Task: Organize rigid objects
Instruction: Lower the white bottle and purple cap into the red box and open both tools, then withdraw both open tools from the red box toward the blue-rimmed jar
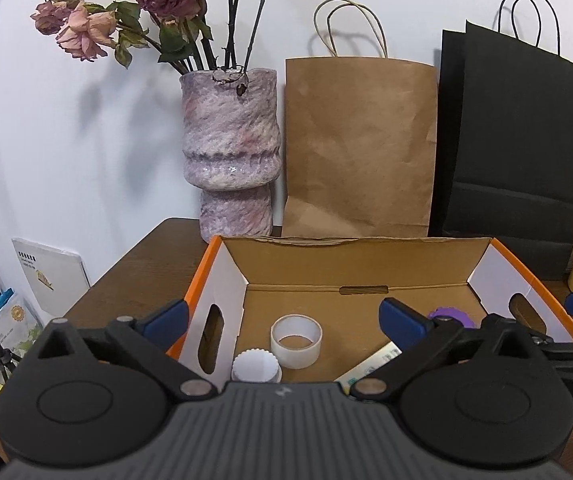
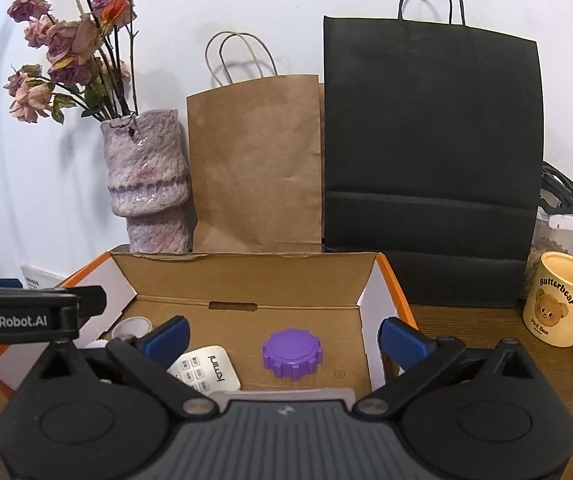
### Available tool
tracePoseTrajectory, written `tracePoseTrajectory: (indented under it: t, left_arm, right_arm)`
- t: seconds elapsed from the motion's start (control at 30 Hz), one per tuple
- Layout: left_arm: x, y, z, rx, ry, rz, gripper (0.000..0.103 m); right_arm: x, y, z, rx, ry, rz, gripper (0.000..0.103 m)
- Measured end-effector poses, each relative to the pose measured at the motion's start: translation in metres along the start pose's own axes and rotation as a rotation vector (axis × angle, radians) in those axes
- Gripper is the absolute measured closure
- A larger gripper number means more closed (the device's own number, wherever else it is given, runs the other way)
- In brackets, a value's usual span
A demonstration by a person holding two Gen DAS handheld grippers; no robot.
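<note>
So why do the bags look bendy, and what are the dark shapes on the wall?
Left wrist view: the fisheye lens bows the black bag near the edge, and the flowers cast soft grey shadows on the wall. Right wrist view: the brown bag handles throw a shadow too, and the vase glaze shows small glare spots.

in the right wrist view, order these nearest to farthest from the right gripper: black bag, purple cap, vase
1. purple cap, in the cardboard box just ahead of the right gripper.
2. black bag, standing behind the box, to the right.
3. vase, far back left by the wall.
</note>
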State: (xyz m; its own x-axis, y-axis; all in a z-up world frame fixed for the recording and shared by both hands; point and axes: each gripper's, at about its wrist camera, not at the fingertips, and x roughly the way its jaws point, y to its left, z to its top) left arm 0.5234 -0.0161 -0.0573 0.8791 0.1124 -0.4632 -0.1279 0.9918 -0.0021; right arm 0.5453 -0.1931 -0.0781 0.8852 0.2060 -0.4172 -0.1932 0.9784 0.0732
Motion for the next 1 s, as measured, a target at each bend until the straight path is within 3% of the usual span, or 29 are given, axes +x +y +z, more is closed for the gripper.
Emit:
tracePoseTrajectory:
  t: [0.4, 1.0]
  left_arm:
    - [-0.024, 0.01, -0.004, -0.032, -0.017, -0.01, 0.0]
    - [-0.085, 0.029, -0.035, -0.042, 0.001, -0.026, 0.0]
  right_arm:
    - [-0.021, -0.008, -0.006, 0.021, -0.018, -0.008, 0.0]
    - [-0.092, -0.016, -0.035, 0.057, -0.027, -0.016, 0.0]
